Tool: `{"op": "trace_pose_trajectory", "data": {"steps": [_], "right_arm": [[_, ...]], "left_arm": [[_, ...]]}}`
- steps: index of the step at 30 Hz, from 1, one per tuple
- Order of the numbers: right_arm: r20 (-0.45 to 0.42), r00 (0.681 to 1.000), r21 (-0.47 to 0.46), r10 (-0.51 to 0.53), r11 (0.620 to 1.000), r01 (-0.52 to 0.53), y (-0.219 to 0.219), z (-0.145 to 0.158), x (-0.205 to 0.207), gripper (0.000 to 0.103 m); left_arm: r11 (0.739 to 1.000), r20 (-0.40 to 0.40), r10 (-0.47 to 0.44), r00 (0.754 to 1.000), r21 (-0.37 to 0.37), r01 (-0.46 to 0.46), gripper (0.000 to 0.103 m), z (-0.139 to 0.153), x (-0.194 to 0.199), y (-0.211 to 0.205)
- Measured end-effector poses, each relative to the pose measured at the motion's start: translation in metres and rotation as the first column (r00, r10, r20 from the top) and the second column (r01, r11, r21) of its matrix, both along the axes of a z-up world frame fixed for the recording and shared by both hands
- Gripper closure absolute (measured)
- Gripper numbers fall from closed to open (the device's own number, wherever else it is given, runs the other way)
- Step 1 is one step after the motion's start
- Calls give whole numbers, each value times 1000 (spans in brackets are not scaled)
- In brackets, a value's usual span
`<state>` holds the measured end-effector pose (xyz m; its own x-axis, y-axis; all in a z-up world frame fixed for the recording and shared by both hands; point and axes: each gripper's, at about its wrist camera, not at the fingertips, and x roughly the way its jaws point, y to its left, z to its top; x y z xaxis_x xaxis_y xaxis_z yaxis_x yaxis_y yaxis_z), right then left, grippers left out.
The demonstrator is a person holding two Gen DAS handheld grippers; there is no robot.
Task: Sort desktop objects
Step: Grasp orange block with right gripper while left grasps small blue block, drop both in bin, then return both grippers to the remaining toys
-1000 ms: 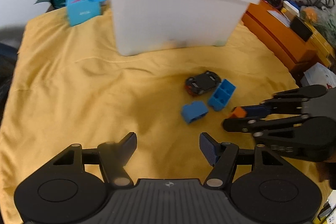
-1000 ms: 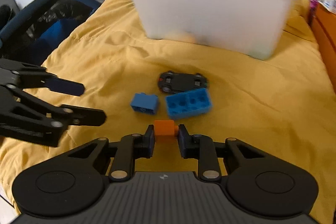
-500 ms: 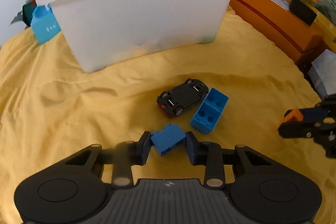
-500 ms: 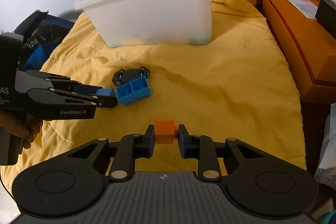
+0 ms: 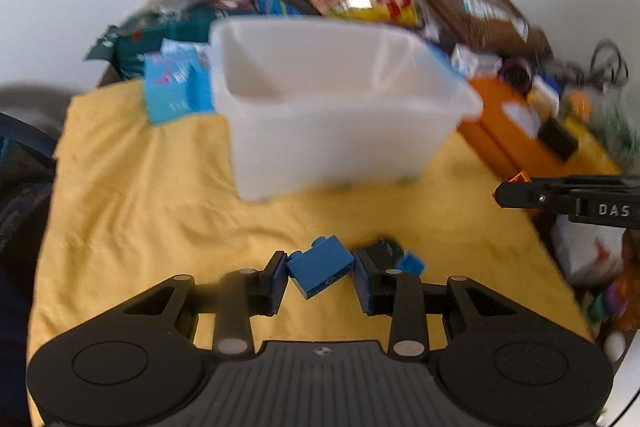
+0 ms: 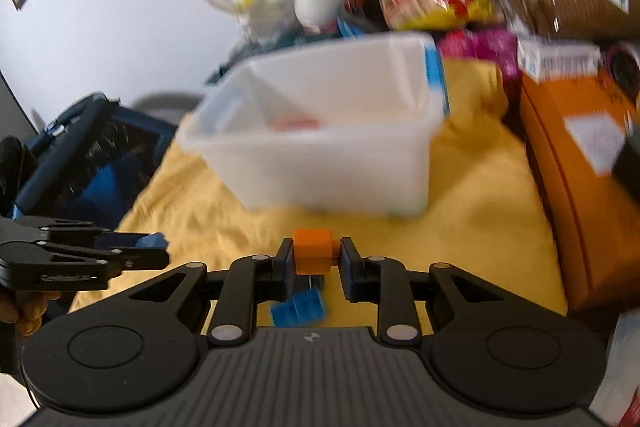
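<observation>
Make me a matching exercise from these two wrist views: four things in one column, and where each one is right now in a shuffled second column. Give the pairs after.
Things
1. small blue brick
2. orange block
3. white bin
4. long blue brick

Places
A. lying on the yellow cloth under the right gripper
B. between the left gripper's fingers
C. standing on the cloth, ahead of both grippers
D. between the right gripper's fingers

Pairs: 1-B, 2-D, 3-C, 4-A

Tilted blue brick and orange cube, each clamped aloft.
</observation>
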<state>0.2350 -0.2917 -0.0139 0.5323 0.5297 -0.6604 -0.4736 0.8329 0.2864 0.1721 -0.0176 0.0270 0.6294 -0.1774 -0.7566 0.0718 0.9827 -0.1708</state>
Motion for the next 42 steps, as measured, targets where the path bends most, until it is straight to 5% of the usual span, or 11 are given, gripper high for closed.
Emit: {"op": "trace_pose_trajectory", "data": {"steps": [9,17,28,30,32,42], "right_arm": [[6,1000,0,18,1000,-18,17,62,58,77],[19,1000,-37,2,999,-2,32,96,105,77],[-90,996,-123,-3,992,-8,46,77,150,76],[-81,997,-147,-8,989,-4,49,74,154,71],[-51,999,-163,-13,987,5,49,73,155,45],[-16,999,-116,47,992,-49,34,58,108,43]], "left_arm": [[1000,66,3,998,5,-4,64,69,55,14],[999,48,16,999,-33,-15,64,98,113,12],[999,-37,49,998,16,-48,64,93,166,15],[997,-38,66,997,46,-65,57,91,172,15],[992,-39,96,995,86,-92,29,87,176,13],[995,2,71,997,76,-71,29,59,128,18]]}}
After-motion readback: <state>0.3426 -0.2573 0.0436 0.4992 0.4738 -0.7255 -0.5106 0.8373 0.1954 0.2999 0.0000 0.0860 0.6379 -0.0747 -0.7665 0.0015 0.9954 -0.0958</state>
